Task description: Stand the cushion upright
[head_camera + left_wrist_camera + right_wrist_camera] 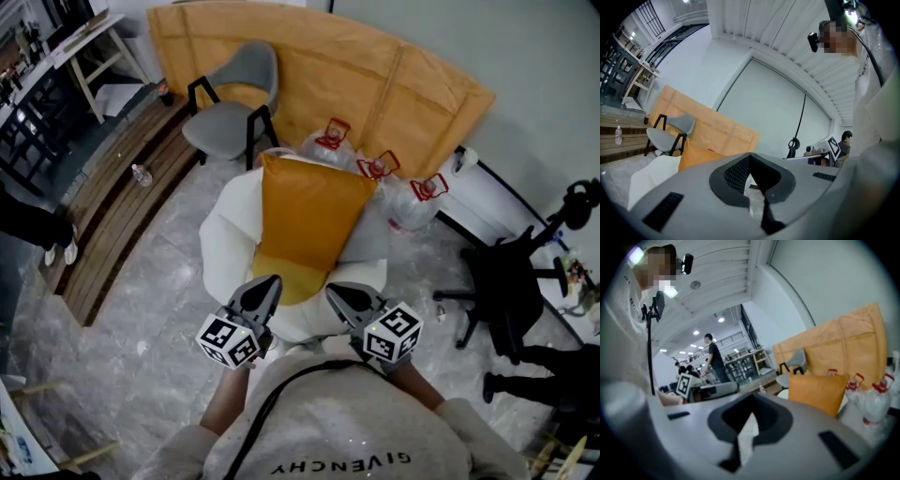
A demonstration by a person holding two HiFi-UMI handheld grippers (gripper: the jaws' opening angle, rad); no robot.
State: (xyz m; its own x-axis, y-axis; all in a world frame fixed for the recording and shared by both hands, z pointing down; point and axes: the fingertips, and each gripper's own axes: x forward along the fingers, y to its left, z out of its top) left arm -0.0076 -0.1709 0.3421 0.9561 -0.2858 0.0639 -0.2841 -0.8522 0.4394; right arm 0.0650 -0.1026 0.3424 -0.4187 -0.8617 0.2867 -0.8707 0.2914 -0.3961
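Head view: the square orange fabric cushion [314,211] is on the seat of the white padded armchair [223,246]. Its top edge rests against the armchair's back and its lower edge lies toward the front edge of the seat. A paler yellow band shows at its lower end; I cannot tell whether that is the cushion's underside or a separate piece.

Your left gripper [269,283] and right gripper [337,292] hang just off the front edge of the seat, clear of the cushion. Each gripper view shows its jaws pressed together with nothing between them.

Judgement: the backrest is what props the cushion up, so it needs no grip. You hold both tools closed and back from it, which fits a job that looks done or nearly so.

Orientation: the long axis runs from the seat's front edge up toward the back, leaning slightly rearward. In the right gripper view the cushion stands on its lower edge with its broad face toward you and its top edge roughly level.
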